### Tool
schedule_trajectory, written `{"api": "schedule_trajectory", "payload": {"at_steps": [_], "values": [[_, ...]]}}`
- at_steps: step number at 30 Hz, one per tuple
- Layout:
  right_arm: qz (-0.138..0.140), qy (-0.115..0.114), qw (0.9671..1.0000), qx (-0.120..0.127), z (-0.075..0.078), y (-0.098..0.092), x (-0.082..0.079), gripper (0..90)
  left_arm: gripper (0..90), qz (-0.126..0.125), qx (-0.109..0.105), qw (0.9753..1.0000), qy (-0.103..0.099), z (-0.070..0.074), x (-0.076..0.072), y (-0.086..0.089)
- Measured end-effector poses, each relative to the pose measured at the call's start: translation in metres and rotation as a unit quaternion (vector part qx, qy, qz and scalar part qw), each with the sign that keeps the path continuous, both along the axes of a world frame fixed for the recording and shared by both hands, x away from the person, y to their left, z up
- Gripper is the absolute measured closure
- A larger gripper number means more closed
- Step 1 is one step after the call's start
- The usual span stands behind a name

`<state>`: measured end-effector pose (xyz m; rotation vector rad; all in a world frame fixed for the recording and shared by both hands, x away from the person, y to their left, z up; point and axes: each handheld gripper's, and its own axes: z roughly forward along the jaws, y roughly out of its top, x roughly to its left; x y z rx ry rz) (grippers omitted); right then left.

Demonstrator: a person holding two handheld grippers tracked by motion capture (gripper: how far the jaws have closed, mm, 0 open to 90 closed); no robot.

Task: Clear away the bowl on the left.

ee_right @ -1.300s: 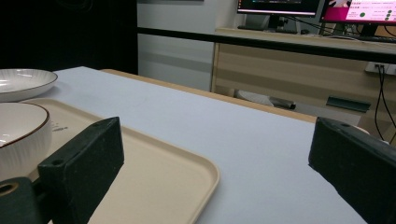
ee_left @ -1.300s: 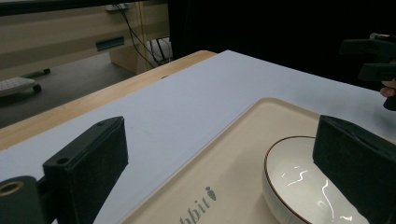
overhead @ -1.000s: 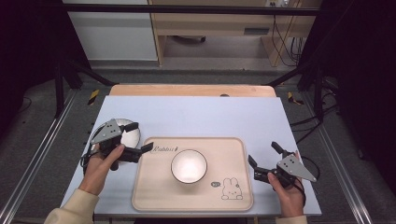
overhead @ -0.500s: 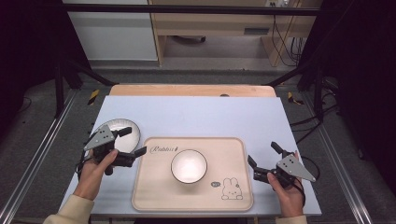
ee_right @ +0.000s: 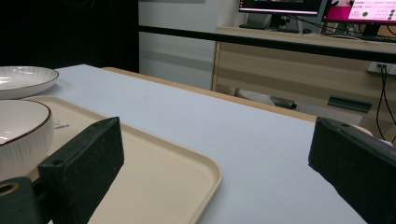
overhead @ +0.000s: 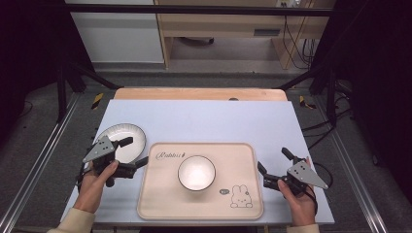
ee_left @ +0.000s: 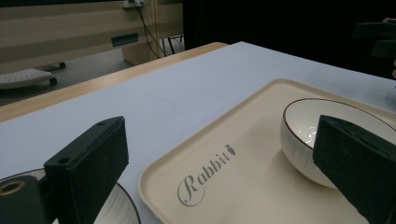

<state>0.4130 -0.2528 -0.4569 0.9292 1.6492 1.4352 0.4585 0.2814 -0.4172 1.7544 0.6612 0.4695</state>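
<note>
at the left edge of the table (overhead: 204, 119), the left gripper (overhead: 130, 153) has drawn back toward the person since a second ago: then it stood over the plate (overhead: 127, 137), now it is at the plate's near rim, and the plate lies bare on the blue surface. i judge that the plate was just let go there, so this step looks finished and the gripper is free for the next thing. its jaws stand wide apart and hold nothing. in the left gripper view the plate's rim (ee_left: 123, 205) shows just below the near jaw, so it is very close but not between the jaws. the bowl (overhead: 196, 172) sits in the middle of the tray (overhead: 160, 204), just beside the plate. the right gripper (overhead: 273, 168) has not moved; it is also spread apart and empty, near the tray's right edge.
</note>
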Motion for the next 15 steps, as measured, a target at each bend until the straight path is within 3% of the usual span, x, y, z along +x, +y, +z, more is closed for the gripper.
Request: {"api": "schedule_trajectory", "payload": {"at_steps": [15], "values": [[0.001,0.000,1.0000,0.000,0.000,0.000,0.000,3.7,3.6,0.012,0.008,0.9999,-0.004,-0.020,-0.007,0.010]]}}
